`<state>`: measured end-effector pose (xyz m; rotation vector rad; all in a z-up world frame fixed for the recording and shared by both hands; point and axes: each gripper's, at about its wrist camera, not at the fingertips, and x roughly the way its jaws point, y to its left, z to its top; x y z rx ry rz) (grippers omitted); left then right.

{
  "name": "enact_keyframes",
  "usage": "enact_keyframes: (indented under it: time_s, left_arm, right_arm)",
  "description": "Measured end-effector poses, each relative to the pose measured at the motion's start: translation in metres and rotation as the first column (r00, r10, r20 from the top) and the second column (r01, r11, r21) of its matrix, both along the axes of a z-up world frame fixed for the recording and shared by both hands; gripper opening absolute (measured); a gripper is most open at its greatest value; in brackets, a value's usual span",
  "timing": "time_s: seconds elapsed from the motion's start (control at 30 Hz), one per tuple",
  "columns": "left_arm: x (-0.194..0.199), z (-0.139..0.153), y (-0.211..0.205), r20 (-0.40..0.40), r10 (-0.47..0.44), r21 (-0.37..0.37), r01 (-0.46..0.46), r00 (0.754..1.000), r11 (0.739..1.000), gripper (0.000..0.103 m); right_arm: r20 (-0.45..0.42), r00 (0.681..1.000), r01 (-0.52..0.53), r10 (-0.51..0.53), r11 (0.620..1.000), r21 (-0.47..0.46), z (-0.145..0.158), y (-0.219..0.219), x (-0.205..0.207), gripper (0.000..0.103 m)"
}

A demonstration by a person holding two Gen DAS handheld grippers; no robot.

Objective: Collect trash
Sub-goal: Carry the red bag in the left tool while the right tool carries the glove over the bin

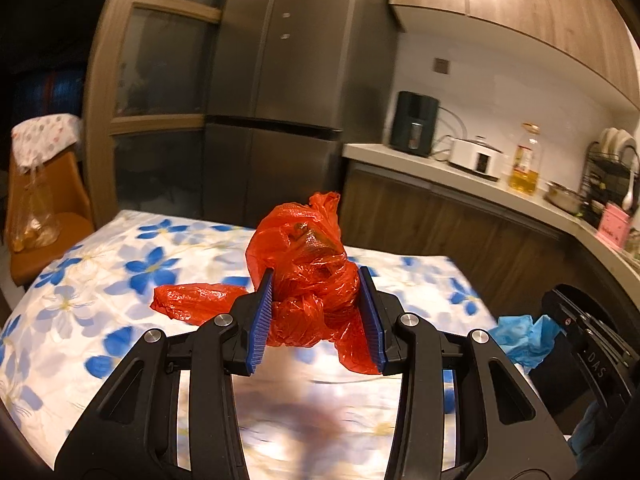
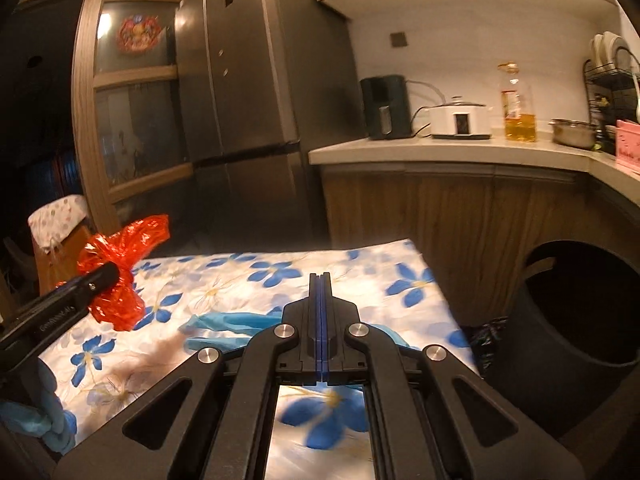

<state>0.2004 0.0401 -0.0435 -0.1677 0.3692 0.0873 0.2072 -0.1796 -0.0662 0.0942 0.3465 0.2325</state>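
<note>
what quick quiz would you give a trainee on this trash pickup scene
1. True or false: the left gripper is clamped on the red bag.
2. The dark bin stands: A on the counter, B beside the table, C on the chair.
3. Fill in: the jaws of the right gripper are ___.
Key: 1 true; 2 B; 3 shut.
</note>
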Motion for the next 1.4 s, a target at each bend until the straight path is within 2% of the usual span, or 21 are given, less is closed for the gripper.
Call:
enact_keyframes:
  time_s: [0.2, 0.37, 0.63, 0.9, 1.07, 1.4]
  left_arm:
    - [0.001, 0.008, -0.061, 0.010, -0.111, 0.012, 0.111, 0.994, 0.994, 0.039]
    - [0.008, 0.013, -0.119, 0.014, -0.216, 0.026, 0.215, 0.976, 0.976, 0.039]
    - [0.021, 0.020, -0.210, 0.037, -0.376, 0.034, 0.374, 0.926, 0.927, 0.039]
    - [0.029, 0.018, -0.287, 0.061, -0.495, 0.044, 0.494, 0.866, 0.869, 0.039]
    - [0.038, 0.013, -0.315, 0.067, -0.534, 0.040, 0.532, 0.843, 0.846, 0.040]
    - [0.054, 0.002, -0.333, 0.064, -0.570, 0.027, 0.569, 0.819, 0.822, 0.040]
  right_arm:
    - [0.045, 0.996, 0.078, -0.079, 0.997, 0.013, 0.016, -0.050, -0.019, 0.001]
    - [0.081, 0.986, 0.148, -0.148, 0.989, 0.009, 0.029, -0.086, -0.027, 0.001]
    - [0.127, 0.952, 0.279, -0.277, 0.960, 0.009, 0.045, -0.145, -0.031, 0.001]
    - [0.130, 0.920, 0.370, -0.370, 0.929, 0.023, 0.044, -0.194, -0.031, 0.000]
    - [0.121, 0.910, 0.396, -0.397, 0.918, 0.030, 0.040, -0.212, -0.027, 0.001]
    - [0.099, 0.908, 0.404, -0.406, 0.914, 0.041, 0.033, -0.228, -0.016, 0.001]
